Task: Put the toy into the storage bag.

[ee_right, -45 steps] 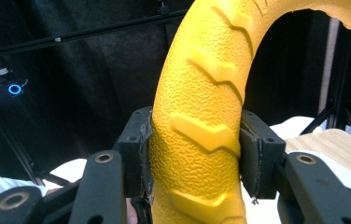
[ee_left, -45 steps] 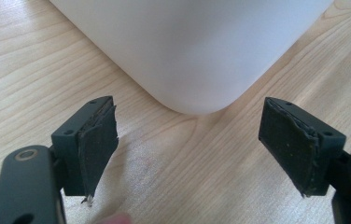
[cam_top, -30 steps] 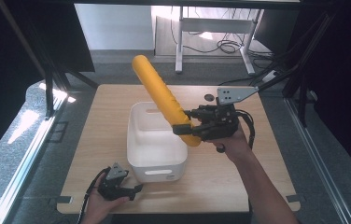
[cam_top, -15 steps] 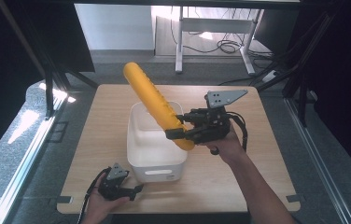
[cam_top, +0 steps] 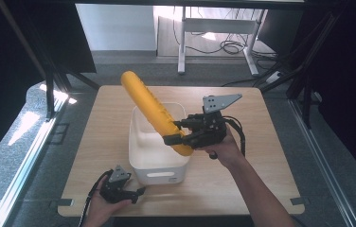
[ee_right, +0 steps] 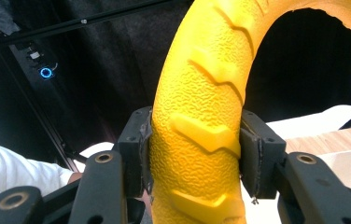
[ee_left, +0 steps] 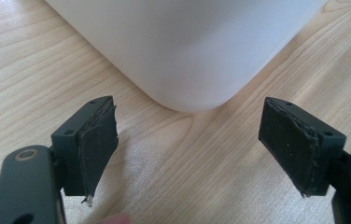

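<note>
A yellow ring with raised tread (cam_top: 150, 106) leans tilted over the white bin (cam_top: 159, 176), its low end just above the bin's right rim and its top reaching back left. My right gripper (cam_top: 176, 132) is shut on that low end. In the right gripper view the pads (ee_right: 253, 154) press both sides of the yellow ring (ee_right: 201, 93). My left gripper (cam_top: 136, 193) rests on the table by the bin's near left corner. It is open and holds nothing, and in the left gripper view (ee_left: 197, 149) the white bin (ee_left: 187, 46) curves just ahead of it.
The wooden table (cam_top: 252, 184) has bare room to the right of the bin and along its left side. Beyond its far edge stand white desk legs (cam_top: 182, 47) and floor cables. Dark frame posts (cam_top: 48, 90) flank the table.
My right gripper has carried the yellow ring left and downward, closer over the bin. The left gripper has stayed put.
</note>
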The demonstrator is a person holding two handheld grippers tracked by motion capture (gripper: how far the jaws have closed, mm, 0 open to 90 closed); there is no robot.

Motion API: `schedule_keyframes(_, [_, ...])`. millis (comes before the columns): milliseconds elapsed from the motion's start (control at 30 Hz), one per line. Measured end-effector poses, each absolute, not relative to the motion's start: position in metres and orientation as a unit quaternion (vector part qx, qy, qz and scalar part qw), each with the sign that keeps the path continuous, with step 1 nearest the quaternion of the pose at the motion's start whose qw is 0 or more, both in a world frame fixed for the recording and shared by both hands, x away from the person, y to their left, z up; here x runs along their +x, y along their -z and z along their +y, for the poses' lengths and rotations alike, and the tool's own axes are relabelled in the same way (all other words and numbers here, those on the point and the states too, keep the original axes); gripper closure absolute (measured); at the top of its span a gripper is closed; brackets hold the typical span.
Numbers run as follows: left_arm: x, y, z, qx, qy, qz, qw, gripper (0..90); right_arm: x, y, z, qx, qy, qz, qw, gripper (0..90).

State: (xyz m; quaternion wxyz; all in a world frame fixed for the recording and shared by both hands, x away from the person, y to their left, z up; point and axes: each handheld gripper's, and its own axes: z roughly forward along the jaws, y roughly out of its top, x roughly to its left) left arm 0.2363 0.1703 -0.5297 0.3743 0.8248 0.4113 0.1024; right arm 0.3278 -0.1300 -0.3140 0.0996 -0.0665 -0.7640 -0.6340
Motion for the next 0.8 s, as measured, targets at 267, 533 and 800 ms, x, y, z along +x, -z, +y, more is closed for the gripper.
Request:
schedule_keyframes(267, [0.236,0.53,0.17,0.825,-0.102,0.411,0.374,19.7,0.328,0.32,-0.125,-0.062,0.63,-0.767,0.106,51.8])
schedule_keyframes(533, [0.236,0.53,0.17,0.825,-0.101,0.412,0.374,19.7,0.327,0.327,-0.122,-0.058,0.624,-0.771,0.115,51.8])
schedule_keyframes(800, [0.236,0.53,0.17,0.825,-0.102,0.412,0.374,19.7,0.33,0.336,-0.12,-0.057,0.617,-0.775,0.125,51.7])
